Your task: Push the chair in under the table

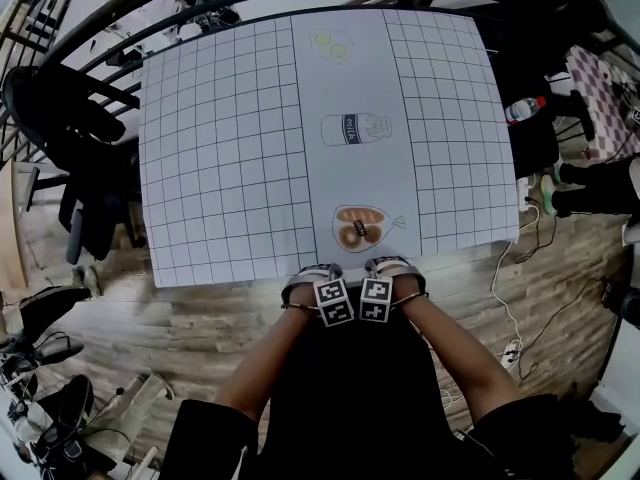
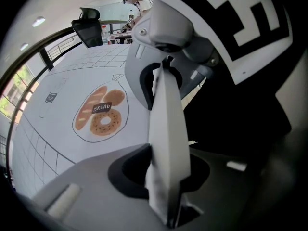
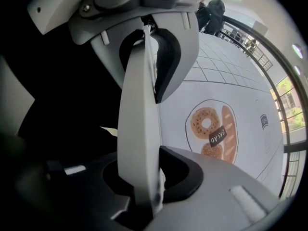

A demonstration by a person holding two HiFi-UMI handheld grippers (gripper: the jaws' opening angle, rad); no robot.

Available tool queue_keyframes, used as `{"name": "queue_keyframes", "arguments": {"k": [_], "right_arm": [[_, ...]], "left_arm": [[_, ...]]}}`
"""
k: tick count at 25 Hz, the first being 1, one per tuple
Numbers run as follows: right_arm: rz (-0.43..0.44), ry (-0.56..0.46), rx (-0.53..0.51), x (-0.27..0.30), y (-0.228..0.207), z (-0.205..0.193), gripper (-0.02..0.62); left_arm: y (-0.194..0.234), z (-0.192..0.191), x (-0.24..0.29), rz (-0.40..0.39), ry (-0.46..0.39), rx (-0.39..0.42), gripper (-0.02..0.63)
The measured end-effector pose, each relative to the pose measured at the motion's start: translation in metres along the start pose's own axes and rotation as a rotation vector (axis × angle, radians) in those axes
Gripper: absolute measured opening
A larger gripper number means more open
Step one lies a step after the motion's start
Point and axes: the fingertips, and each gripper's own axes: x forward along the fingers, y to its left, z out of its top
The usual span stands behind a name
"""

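A black chair (image 1: 340, 388) stands between my forearms at the near edge of the table (image 1: 220, 168), which wears a white gridded cloth. Its back fills the dark side of the left gripper view (image 2: 240, 129) and of the right gripper view (image 3: 62, 105). My left gripper (image 1: 318, 280) and right gripper (image 1: 392, 276) sit side by side on the top of the chair's back, pointing down, right at the table edge. In both gripper views (image 2: 166, 143) (image 3: 144, 129) the jaws stand close together. The bread drawing (image 1: 360, 228) on the cloth lies just beyond them.
Black office chairs (image 1: 70, 128) crowd the table's left side, and a curved dark railing (image 1: 150, 8) runs behind it. White cables (image 1: 510, 298) trail over the wooden floor at the right. A bottle (image 1: 522, 108) and dark chairs stand by the right edge.
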Motion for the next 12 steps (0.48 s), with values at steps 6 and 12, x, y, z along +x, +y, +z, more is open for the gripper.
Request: {"name": "queue_keyframes", "arguments": {"k": [6, 12], "right_arm": [[-0.006, 0.0, -0.007, -0.0008, 0.0001, -0.0013, 0.084], [0.003, -0.044, 0.004, -0.0023, 0.0024, 0.0011, 0.094]], "left_arm": [[-0.0008, 0.0018, 0.001, -0.015, 0.004, 0.014, 0.104], [-0.0023, 0.0031, 0.0036, -0.001, -0.017, -0.006, 0.106]]}}
